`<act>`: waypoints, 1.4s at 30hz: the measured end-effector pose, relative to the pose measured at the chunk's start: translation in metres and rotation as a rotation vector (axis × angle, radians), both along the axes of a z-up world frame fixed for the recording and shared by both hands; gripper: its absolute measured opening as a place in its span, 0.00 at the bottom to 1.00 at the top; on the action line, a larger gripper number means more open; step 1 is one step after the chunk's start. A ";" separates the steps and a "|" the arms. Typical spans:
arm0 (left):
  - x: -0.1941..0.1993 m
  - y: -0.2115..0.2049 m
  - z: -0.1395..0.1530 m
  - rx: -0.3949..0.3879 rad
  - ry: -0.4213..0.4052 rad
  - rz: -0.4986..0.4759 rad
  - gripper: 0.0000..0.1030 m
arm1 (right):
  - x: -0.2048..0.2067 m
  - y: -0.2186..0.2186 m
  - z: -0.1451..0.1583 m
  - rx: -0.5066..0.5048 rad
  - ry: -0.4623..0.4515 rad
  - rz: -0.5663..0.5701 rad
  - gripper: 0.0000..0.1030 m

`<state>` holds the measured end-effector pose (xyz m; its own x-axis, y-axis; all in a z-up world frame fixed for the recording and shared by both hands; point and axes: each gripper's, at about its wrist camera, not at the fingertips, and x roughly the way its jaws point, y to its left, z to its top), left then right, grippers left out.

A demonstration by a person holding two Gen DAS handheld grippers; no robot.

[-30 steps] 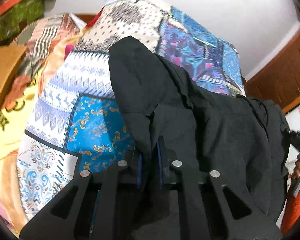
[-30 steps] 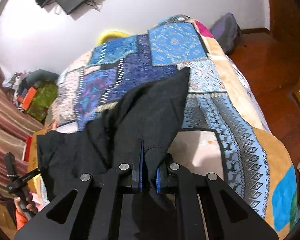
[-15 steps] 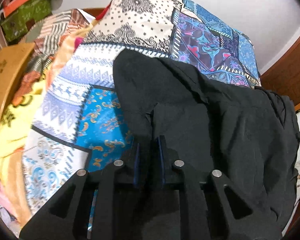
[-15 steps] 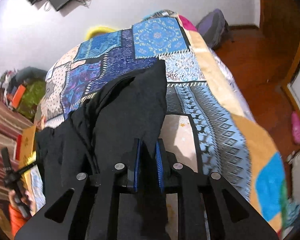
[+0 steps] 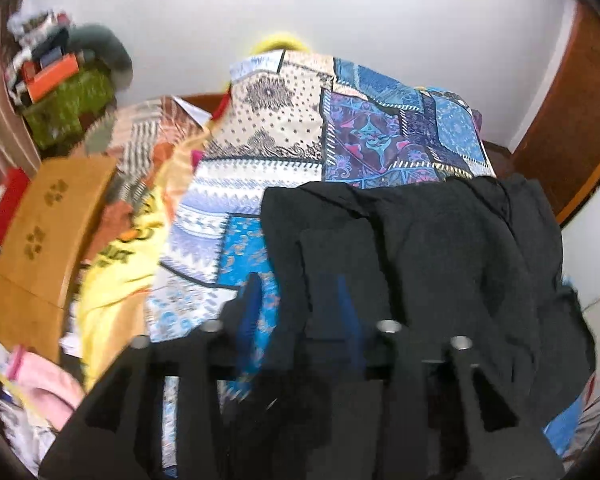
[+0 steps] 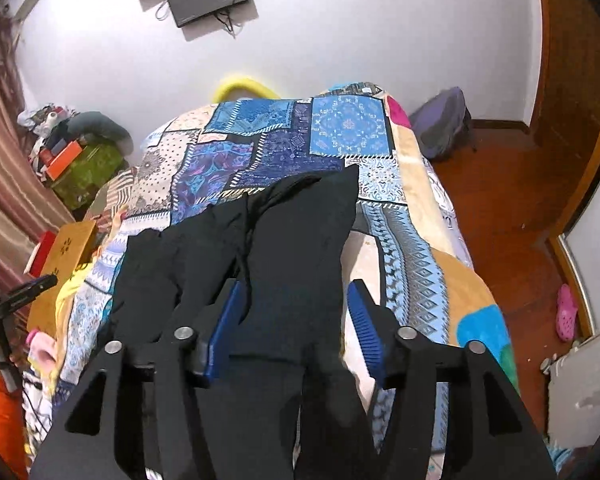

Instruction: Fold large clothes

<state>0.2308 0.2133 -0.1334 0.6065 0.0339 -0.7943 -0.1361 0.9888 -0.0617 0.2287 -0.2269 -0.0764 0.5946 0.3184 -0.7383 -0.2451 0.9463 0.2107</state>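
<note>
Both claws tilted down, jaws just opened over black garment [image 6: 300,240]

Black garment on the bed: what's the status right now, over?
Left gripper and right gripper open, jaws just spread, nothing pinched. Black garment released, lying on the patchwork bedspread. Nothing in the way.

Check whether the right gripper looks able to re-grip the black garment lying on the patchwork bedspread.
Probably yes. The right gripper, whose jaws have just been opening, stands open directly above the black garment, with cloth between its blue pads and nothing over it on the patchwork bedspread.
</note>
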 end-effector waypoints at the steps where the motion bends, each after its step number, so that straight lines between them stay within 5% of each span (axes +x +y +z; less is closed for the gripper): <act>1: -0.009 -0.002 0.002 0.024 -0.005 -0.007 0.46 | -0.003 -0.001 0.000 0.000 0.002 0.003 0.53; 8: -0.064 0.006 -0.011 0.012 0.018 0.007 0.61 | -0.035 -0.015 -0.011 -0.017 0.029 -0.014 0.53; 19: -0.121 0.054 -0.114 -0.192 0.236 0.161 0.61 | -0.065 -0.044 -0.066 -0.022 0.186 -0.080 0.53; 27: -0.122 0.056 -0.158 -0.305 0.318 0.196 0.61 | -0.067 -0.064 -0.095 0.081 0.295 -0.125 0.53; 37: -0.104 0.046 -0.186 -0.304 0.354 0.196 0.71 | -0.056 -0.058 -0.117 0.308 0.370 -0.075 0.52; 39: -0.103 0.039 -0.183 -0.280 0.346 0.182 0.67 | -0.059 -0.051 -0.113 0.282 0.347 -0.063 0.47; 42: -0.106 0.029 -0.169 -0.267 0.318 0.153 0.42 | -0.063 -0.047 -0.105 0.279 0.327 -0.039 0.31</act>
<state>0.1249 0.2425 -0.3024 0.3347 -0.1276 -0.9336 -0.3329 0.9109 -0.2438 0.1654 -0.2741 -0.1813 0.3592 0.5145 -0.7786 -0.0878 0.8492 0.5207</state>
